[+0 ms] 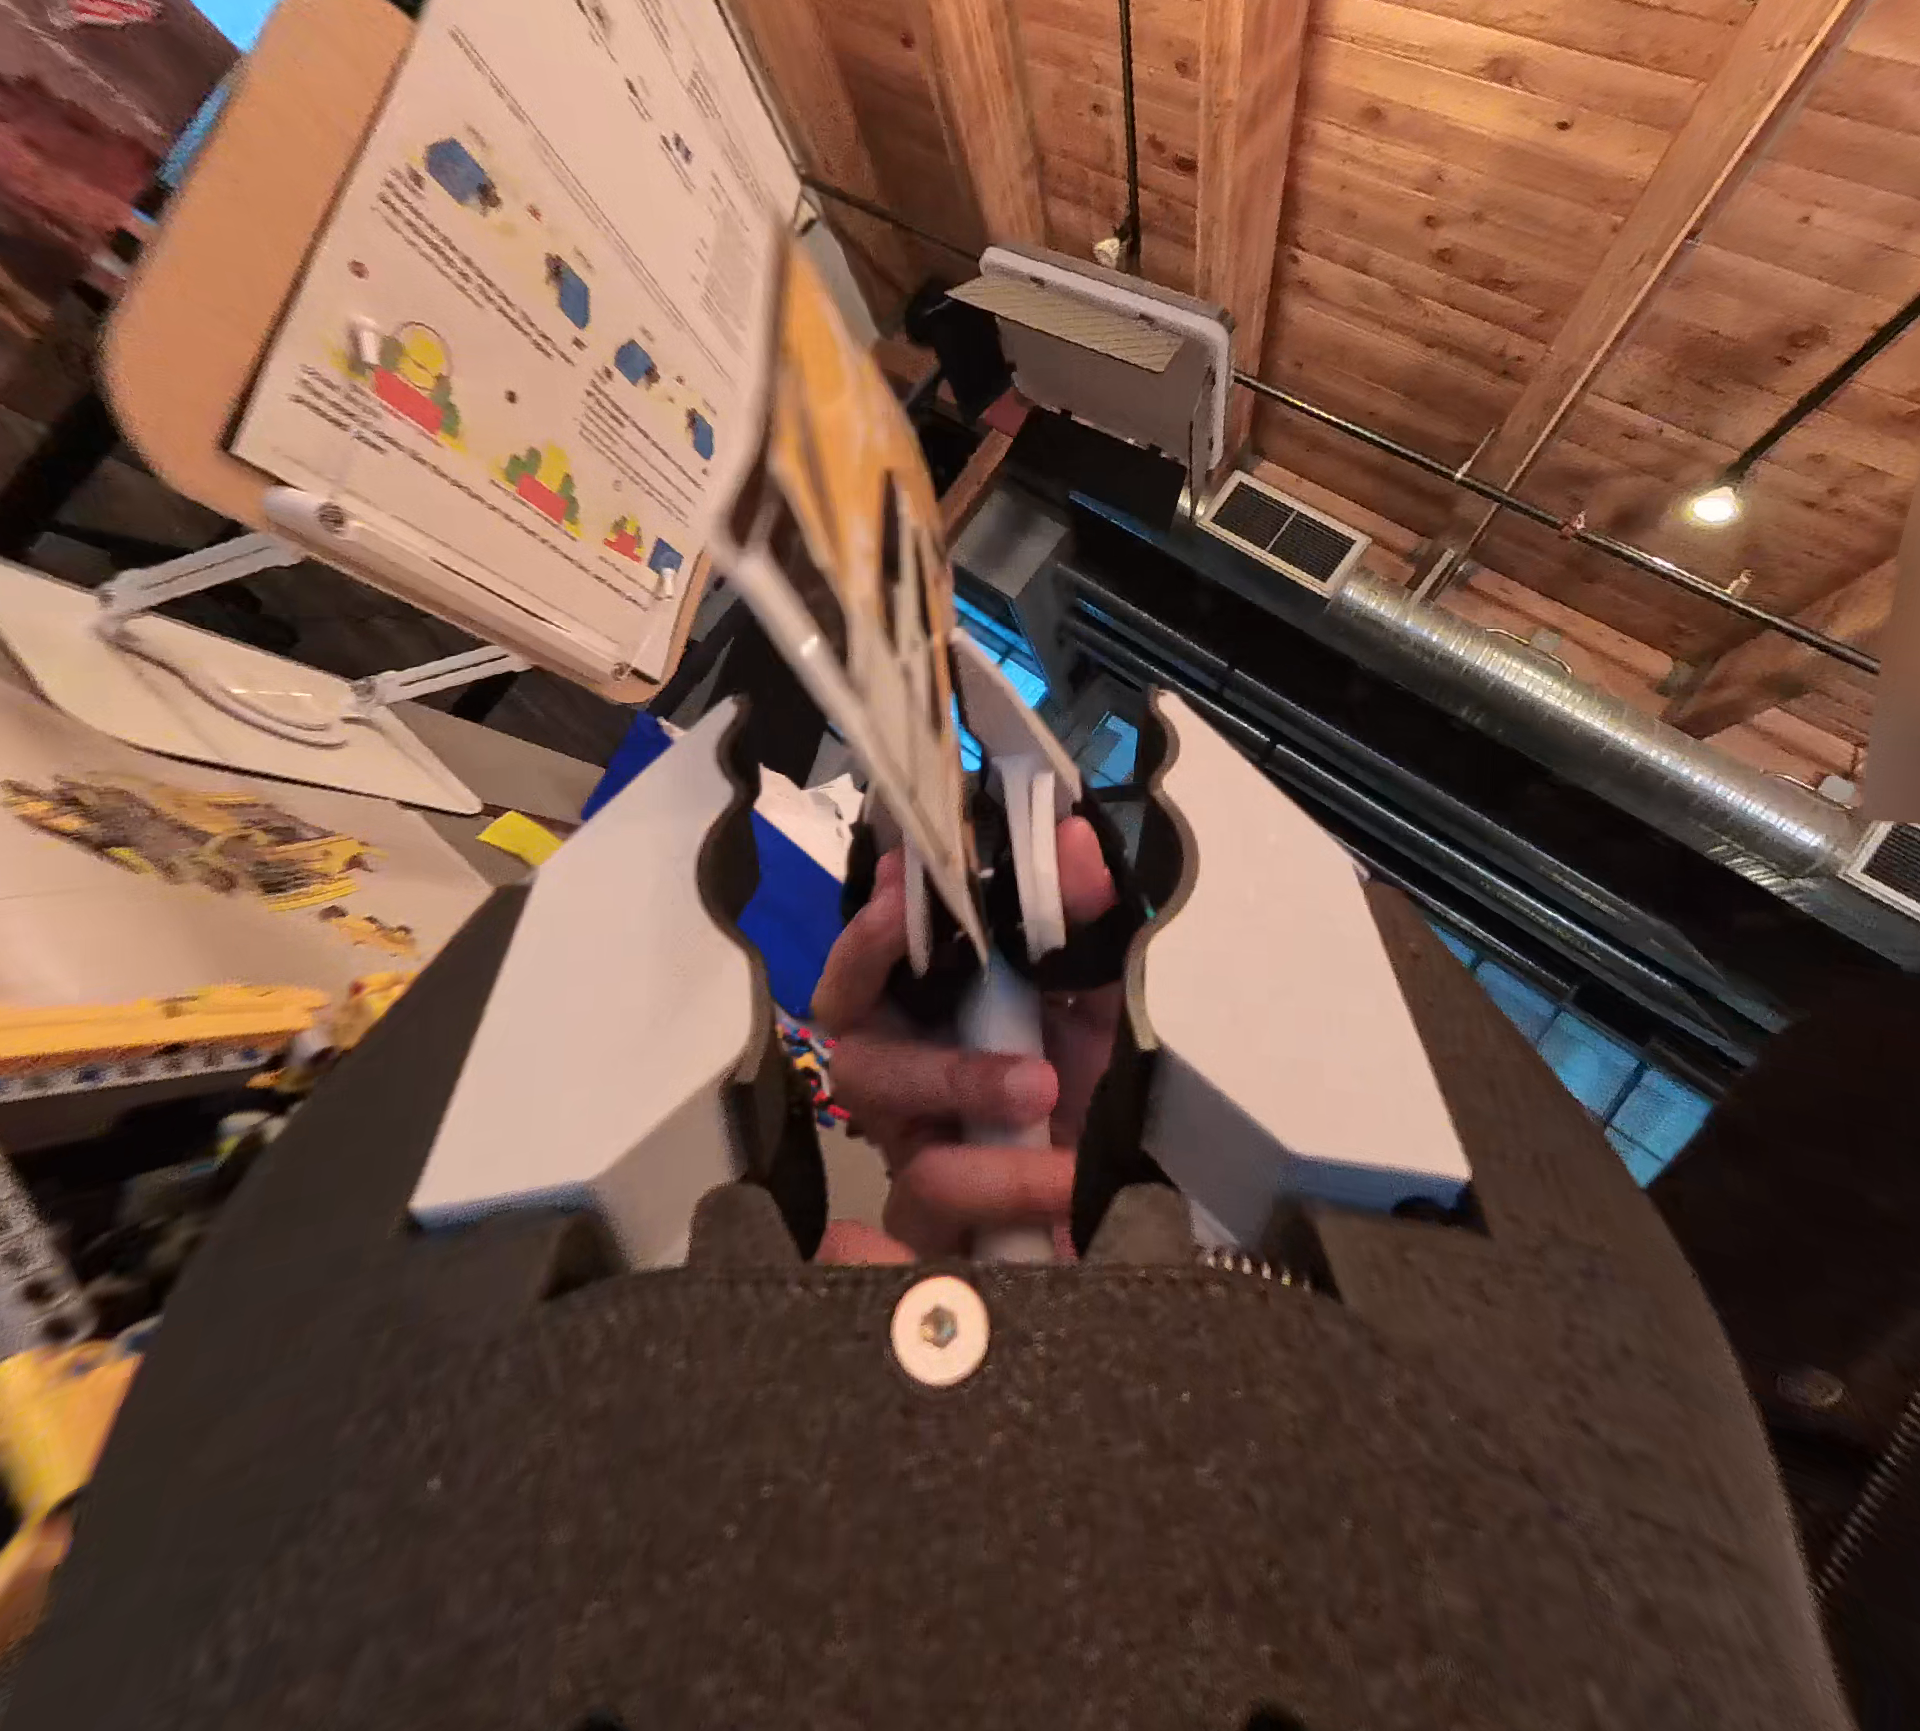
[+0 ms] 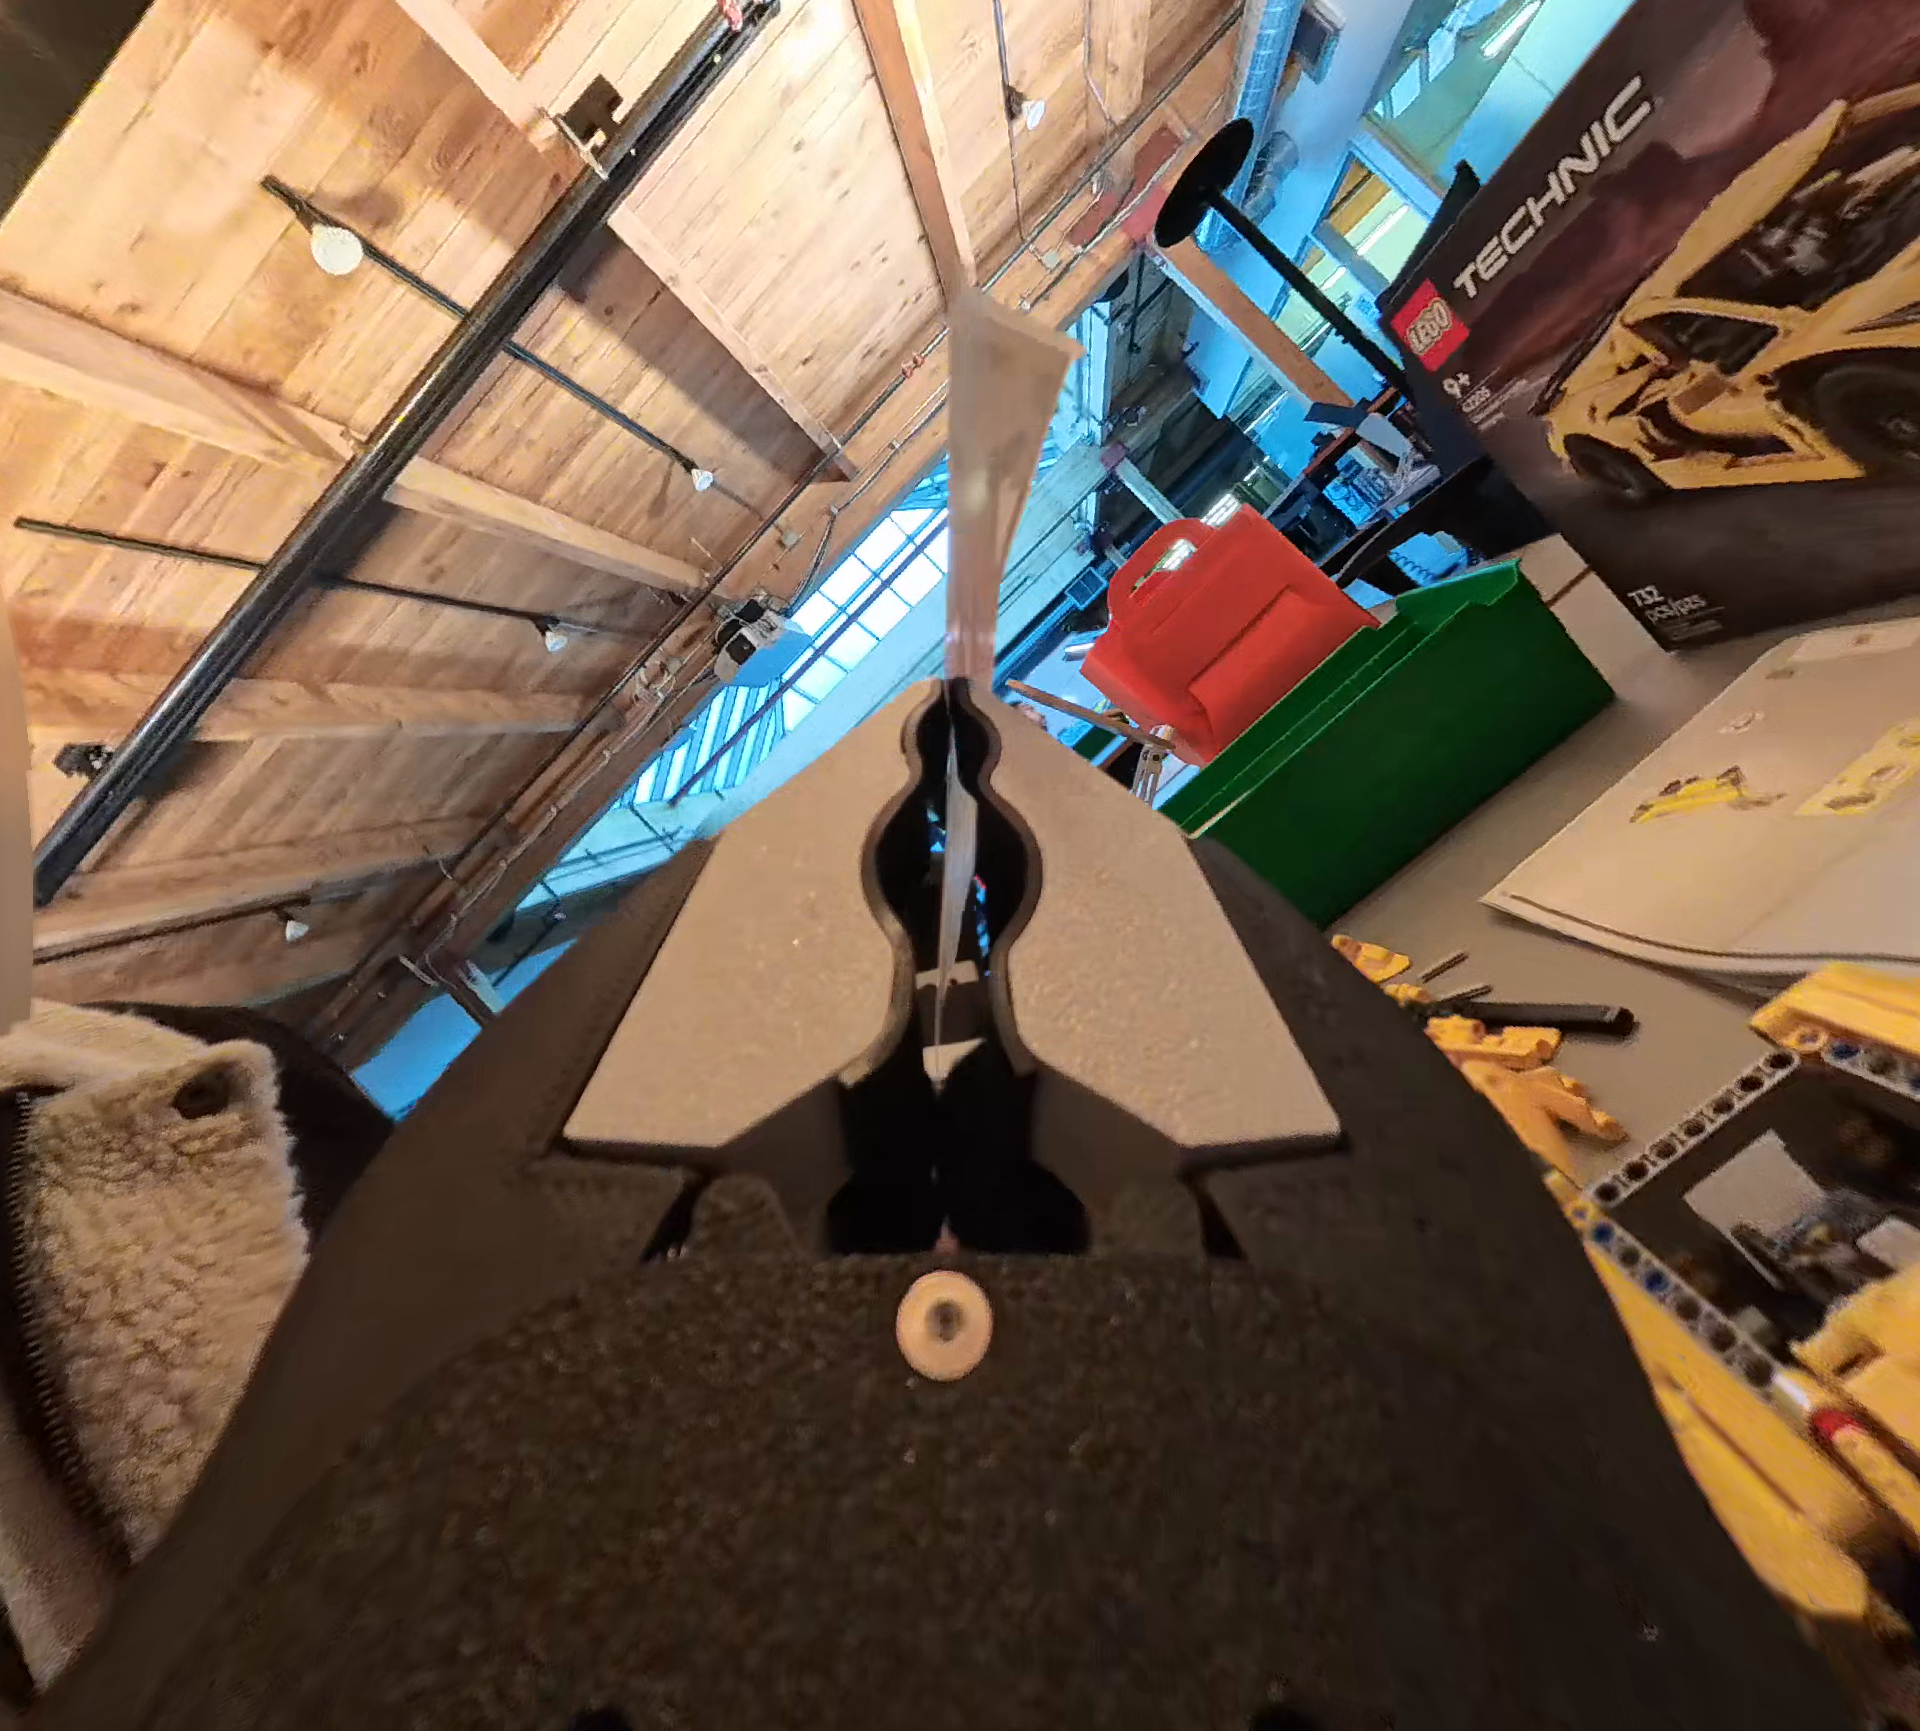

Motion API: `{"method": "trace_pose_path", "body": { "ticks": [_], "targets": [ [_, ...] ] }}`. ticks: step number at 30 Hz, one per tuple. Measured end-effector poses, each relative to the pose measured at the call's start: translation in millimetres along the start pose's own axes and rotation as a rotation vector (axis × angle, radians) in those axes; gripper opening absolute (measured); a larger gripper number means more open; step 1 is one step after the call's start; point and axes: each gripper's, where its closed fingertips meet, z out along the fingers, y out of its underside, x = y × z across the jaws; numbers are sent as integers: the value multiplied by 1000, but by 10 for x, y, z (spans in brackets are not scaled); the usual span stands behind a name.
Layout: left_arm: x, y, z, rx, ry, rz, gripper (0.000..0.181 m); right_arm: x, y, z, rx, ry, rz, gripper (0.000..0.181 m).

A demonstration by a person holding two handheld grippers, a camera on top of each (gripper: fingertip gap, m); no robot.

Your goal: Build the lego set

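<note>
Bin (image 2: 1392, 746), green: red bag (image 2: 1216, 632) inside | left tool (image 1: 940, 808) agape | right tool (image 2: 951, 694) pinching sticker sheet (image 2: 982, 476)

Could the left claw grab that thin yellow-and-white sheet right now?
Probably yes: the left claw is open, and the thin yellow-and-white sticker sheet, pinched by the right claw, sticks up just ahead of the gap, with nothing between them.

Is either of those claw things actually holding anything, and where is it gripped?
The right gripper pinches a thin sticker sheet by its lower edge, fingertips shut on it. The left gripper is open and holds nothing.
</note>
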Motion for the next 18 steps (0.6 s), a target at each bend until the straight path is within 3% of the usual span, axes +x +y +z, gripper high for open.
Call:
{"method": "trace_pose_path", "body": {
  "ticks": [8, 18],
  "targets": [
    [-27, 72, 183, 39, -13, -37, 26, 128, 143, -129, -35, 63, -14, 0],
    [-192, 20, 151, 87, -67, -60, 0, 174, 186, -101, -52, 45, 14, 0]
  ]
}}
